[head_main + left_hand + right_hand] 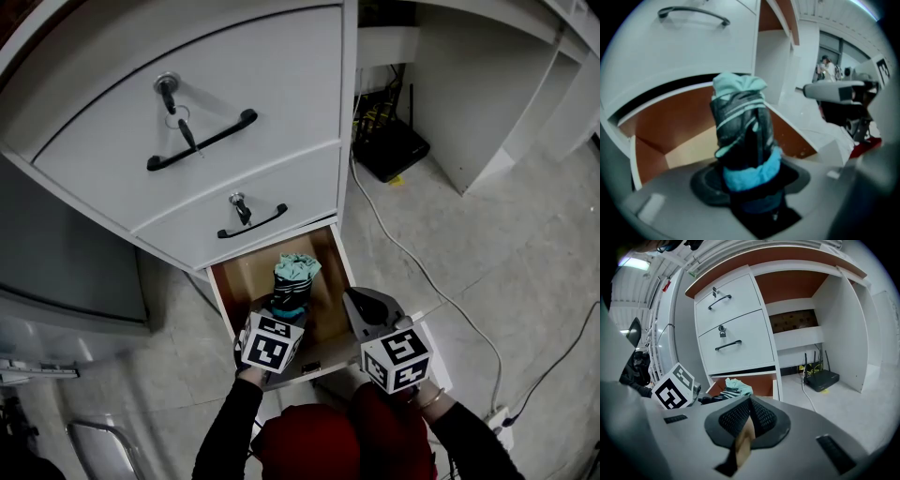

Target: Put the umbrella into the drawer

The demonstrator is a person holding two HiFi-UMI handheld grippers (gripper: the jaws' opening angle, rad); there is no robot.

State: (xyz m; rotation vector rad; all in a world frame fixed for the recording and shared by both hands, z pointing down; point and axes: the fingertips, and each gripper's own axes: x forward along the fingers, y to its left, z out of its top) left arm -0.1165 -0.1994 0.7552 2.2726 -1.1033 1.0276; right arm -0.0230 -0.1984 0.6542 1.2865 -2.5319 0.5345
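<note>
Left gripper angles steeply down over the open bottom drawer, jaws clamped on the folded striped umbrella, its teal end above the drawer's wooden floor. Right gripper hovers just beside, nearly level, jaws closed and empty.

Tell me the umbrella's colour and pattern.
The umbrella is black with pale stripes, a mint-green top and a bright blue band; the left gripper view shows it best.

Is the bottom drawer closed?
No, the drawer is pulled out, its brown inside showing beneath the umbrella.
</note>
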